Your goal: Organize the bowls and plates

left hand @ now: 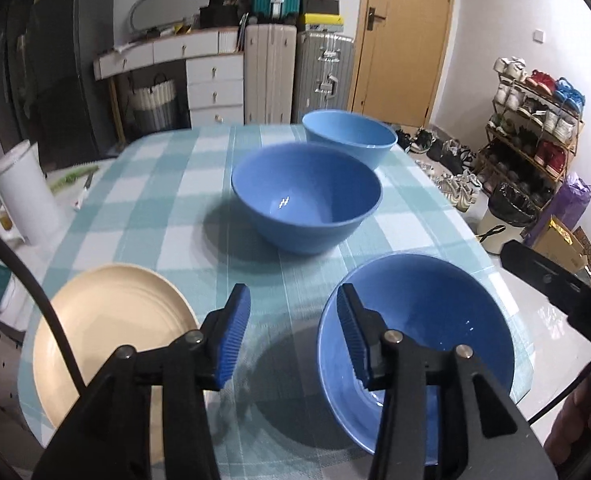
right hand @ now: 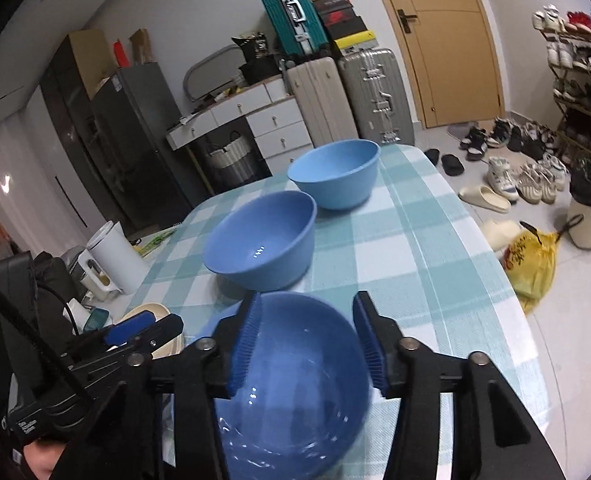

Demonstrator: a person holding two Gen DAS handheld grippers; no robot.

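Note:
Three blue bowls and a cream plate [left hand: 115, 320] sit on a checked tablecloth [left hand: 167, 200]. The nearest bowl [left hand: 435, 320] is at the front right, a second bowl [left hand: 307, 196] is mid-table, and a paler bowl [left hand: 349, 136] stands at the far edge. My left gripper [left hand: 293, 328] is open above the cloth between the plate and the nearest bowl, with nothing between its pads. My right gripper [right hand: 307, 320] hovers open over the nearest bowl [right hand: 295, 392], its pads apart from the bowl. Beyond it are the second bowl [right hand: 261, 236] and the paler bowl [right hand: 333, 172].
A white jug [left hand: 23, 192] and a small knife [left hand: 83, 192] lie at the table's left side. The table's right edge [left hand: 507, 280] drops to the floor, where a bin [left hand: 503, 216], shoes and a shoe rack [left hand: 535, 132] stand. Suitcases [left hand: 295, 72] stand behind the table.

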